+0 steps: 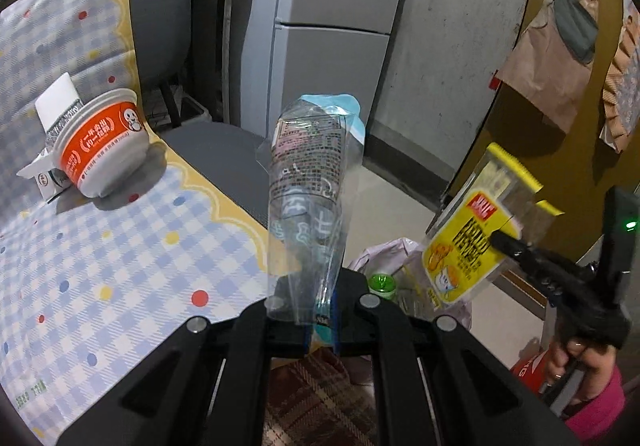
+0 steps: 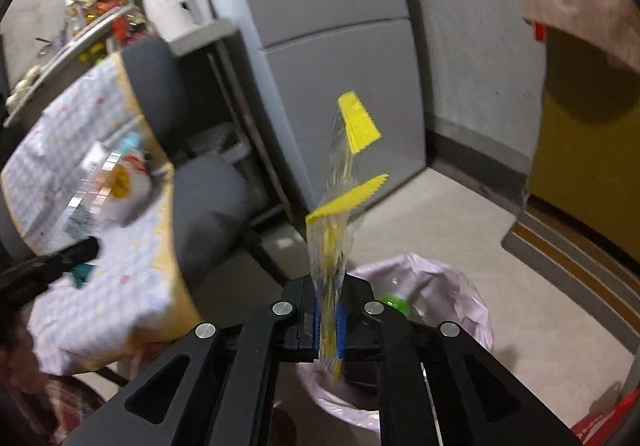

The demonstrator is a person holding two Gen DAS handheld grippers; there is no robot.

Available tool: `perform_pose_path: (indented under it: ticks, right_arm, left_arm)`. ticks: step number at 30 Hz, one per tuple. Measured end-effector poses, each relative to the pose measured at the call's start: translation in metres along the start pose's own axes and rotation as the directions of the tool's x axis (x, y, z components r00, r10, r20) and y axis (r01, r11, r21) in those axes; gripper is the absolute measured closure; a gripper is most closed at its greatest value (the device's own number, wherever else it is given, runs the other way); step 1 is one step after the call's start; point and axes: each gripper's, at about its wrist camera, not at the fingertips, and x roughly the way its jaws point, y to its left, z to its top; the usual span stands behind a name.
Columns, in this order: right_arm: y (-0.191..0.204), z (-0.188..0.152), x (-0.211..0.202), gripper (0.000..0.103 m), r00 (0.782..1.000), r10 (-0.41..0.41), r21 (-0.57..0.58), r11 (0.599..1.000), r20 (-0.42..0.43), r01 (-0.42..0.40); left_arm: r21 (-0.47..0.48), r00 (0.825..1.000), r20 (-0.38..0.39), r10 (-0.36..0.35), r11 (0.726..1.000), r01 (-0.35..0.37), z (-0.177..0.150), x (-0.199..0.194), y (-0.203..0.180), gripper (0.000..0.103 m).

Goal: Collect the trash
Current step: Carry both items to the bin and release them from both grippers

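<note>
A clear wrapper (image 1: 306,181) is pinched in the left tool (image 1: 316,310) and a yellow packet (image 2: 340,213) in the right tool (image 2: 329,320), so release over the lined bin (image 2: 460,286) is judged next.

Checked tablecloth (image 1: 120,246) bears a tipped noodle cup (image 1: 100,149) against cartons (image 1: 56,109)

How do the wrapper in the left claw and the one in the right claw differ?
The clear printed wrapper in the left claw has dark text and a light-blue top; the yellow wrapper in the right claw has yellow edges and label. The left one is over the table edge, the right nearer the lined bin. Both are clamped, standing upward.
</note>
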Motion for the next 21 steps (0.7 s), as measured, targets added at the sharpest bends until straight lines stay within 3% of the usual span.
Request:
perform_pose_path:
  ticks: [2, 4, 9, 16, 21]
  right_arm:
    - [-0.009, -0.005, 0.015, 0.072, 0.999, -0.021, 0.016, 1.000, -0.026, 0.022]
    - [-0.022, -0.012, 0.025, 0.064, 0.999, -0.022, 0.067, 0.997, -0.046, 0.025]
    - [-0.037, -0.011, 0.014, 0.064, 0.999, -0.029, 0.099, 0.995, -0.023, 0.031]
    - [-0.037, 0.004, -0.033, 0.064, 0.995, -0.032, 0.086, 0.996, 0.099, 0.024]
    - [-0.037, 0.011, -0.059, 0.064, 0.986, -0.029, 0.083, 0.996, 0.164, 0.016]
  left_arm:
    - [0.000, 1.000, -0.009, 0.006, 1.000, -0.006, 0.001, 0.006, -0.001, 0.098]
    - [0.002, 1.000, -0.018, 0.005, 1.000, -0.005, 0.002, 0.010, -0.002, 0.098]
    - [0.039, 0.999, -0.026, -0.018, 0.999, 0.019, -0.002, 0.020, -0.017, 0.097]
    - [0.123, 0.996, -0.033, -0.081, 0.989, 0.084, -0.011, 0.032, -0.054, 0.097]
    - [0.177, 0.985, -0.082, -0.151, 0.971, 0.164, -0.011, 0.051, -0.083, 0.097]
